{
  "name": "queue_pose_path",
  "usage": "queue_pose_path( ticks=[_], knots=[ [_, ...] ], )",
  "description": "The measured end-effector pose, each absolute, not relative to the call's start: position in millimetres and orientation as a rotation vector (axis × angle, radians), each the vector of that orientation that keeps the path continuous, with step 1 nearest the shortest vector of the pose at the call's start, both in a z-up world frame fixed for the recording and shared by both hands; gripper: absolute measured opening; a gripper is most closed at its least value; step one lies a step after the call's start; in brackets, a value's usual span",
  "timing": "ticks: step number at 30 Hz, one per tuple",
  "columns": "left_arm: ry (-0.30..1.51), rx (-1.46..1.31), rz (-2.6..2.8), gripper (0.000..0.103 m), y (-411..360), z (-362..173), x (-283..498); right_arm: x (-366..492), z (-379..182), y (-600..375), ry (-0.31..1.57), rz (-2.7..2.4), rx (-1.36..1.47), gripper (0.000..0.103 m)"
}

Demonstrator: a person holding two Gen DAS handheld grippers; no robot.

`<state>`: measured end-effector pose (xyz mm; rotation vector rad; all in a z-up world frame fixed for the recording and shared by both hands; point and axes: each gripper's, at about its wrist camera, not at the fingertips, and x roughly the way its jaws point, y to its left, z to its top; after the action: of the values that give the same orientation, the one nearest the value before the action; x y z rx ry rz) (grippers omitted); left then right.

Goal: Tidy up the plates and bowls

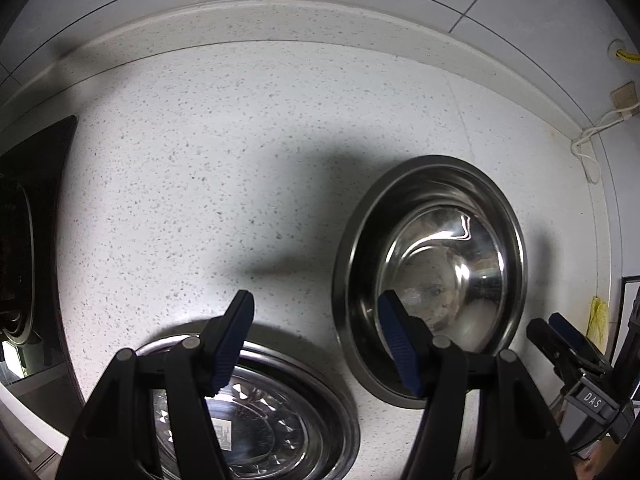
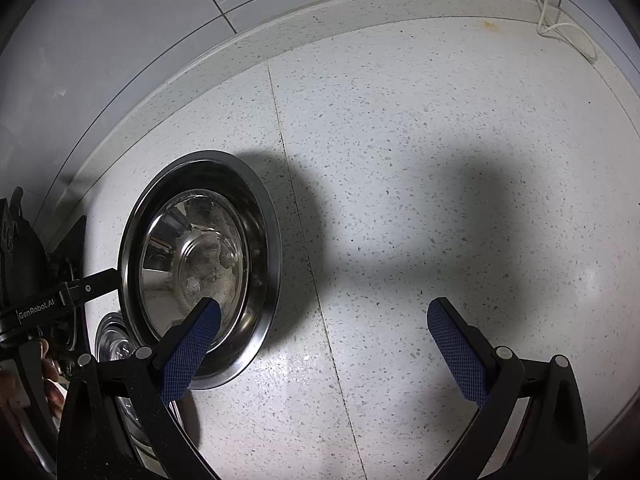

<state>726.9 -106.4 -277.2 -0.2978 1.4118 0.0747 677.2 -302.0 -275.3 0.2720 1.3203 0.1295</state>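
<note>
A stainless steel bowl (image 1: 430, 280) is sitting nested in a wider steel plate (image 1: 516, 248) on the speckled white countertop (image 1: 240, 160); the bowl's polished inside is throwing bright glints and blurred reflections, while the plate's rim is looking darker and duller. A second steel plate (image 1: 280, 412), patterned with small embossed marks, is lying just beside it, nearer the counter's front edge.

The left gripper (image 1: 320, 344) is hovering with its blue-padded fingers spread apart, one over the patterned plate and the other over the near rim of the nested pair, gripping nothing. The right gripper (image 2: 324, 348) is also standing wide open, its left finger overlapping the stacked plate's rim and its right finger over bare counter. A white cable (image 2: 560, 28) is trailing along the backsplash.
</note>
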Motion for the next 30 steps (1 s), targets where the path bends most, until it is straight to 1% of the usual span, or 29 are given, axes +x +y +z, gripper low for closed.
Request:
queue_pose_path(
  ticks=[11, 14, 15, 16, 17, 18, 19, 21, 23, 30],
  knots=[
    [1.411, -0.298, 0.103, 0.063, -98.4, -281.0, 729.4, 679.0, -273.7, -287.2, 1.316, 0.157, 0.238, 0.101],
    [1.404, -0.295, 0.112, 0.059, -98.8, -282.6, 729.3, 678.3, -274.6, -283.3, 1.315, 0.173, 0.235, 0.099],
    [1.398, -0.289, 0.113, 0.046, -99.0, -283.2, 729.5, 678.1, -274.9, -281.6, 1.313, 0.183, 0.236, 0.088],
    [1.394, -0.299, 0.098, 0.04, -100.1, -284.0, 729.8, 677.9, -276.1, -279.2, 1.319, 0.192, 0.236, 0.061],
    [1.394, -0.318, 0.072, 0.026, -101.4, -284.8, 730.5, 678.1, -278.0, -278.1, 1.328, 0.195, 0.24, 0.046],
    [1.4, -0.325, 0.055, 0.013, -104.4, -285.5, 731.3, 678.3, -280.8, -277.5, 1.337, 0.221, 0.274, 0.025],
    [1.402, -0.318, 0.048, 0.009, -107.5, -285.3, 732.0, 678.5, -282.1, -277.1, 1.345, 0.235, 0.293, 0.021],
    [1.393, -0.27, 0.055, 0.009, -114.6, -284.0, 733.5, 678.1, -279.2, -270.4, 1.342, 0.246, 0.272, 0.012],
    [1.394, -0.279, 0.057, 0.009, -114.0, -284.9, 734.0, 678.3, -276.3, -265.4, 1.336, 0.236, 0.235, 0.012],
    [1.396, -0.297, 0.055, 0.009, -111.5, -285.8, 727.6, 675.7, -275.6, -265.7, 1.345, 0.239, 0.241, 0.012]
  ],
)
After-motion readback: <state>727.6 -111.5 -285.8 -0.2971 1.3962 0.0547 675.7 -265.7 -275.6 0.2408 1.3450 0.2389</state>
